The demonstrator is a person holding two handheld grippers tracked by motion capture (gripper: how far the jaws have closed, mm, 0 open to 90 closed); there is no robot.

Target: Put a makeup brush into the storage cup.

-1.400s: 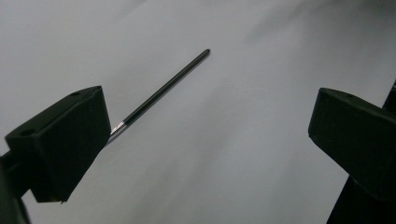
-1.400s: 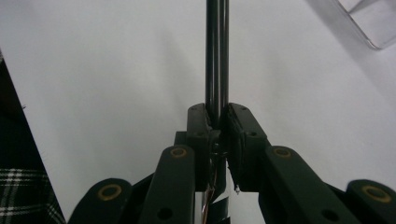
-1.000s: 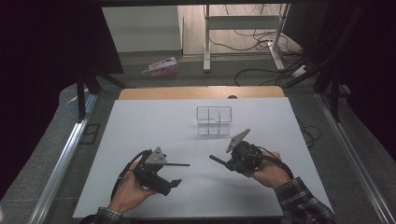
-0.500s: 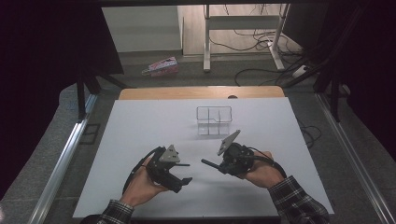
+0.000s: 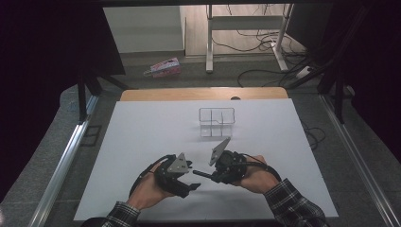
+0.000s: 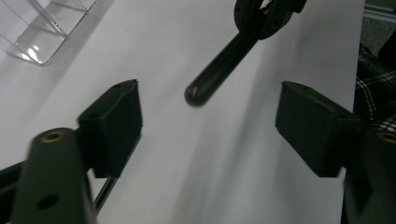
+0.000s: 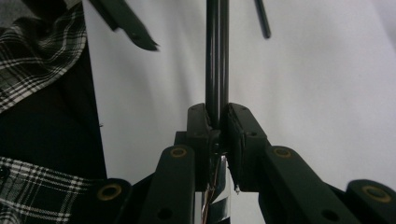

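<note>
Pen [image 7: 217, 60] is pinched between the jaws of the right gripper [image 5: 213, 174], its free end held out toward the left gripper [image 6: 208, 109], above the white table [image 5: 142, 137]. Left jaws are spread, have just been closing, and stand either side of the pen tip, seemingly untouched. Clear organizer [image 5: 216, 122] sits farther back.

Black claws [image 5: 189, 177], brass screws, plaid sleeves [image 5: 291, 203].

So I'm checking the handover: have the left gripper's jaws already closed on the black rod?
No: the black rod, held by the right gripper, ends between the left gripper's apart, untouching jaws.
</note>
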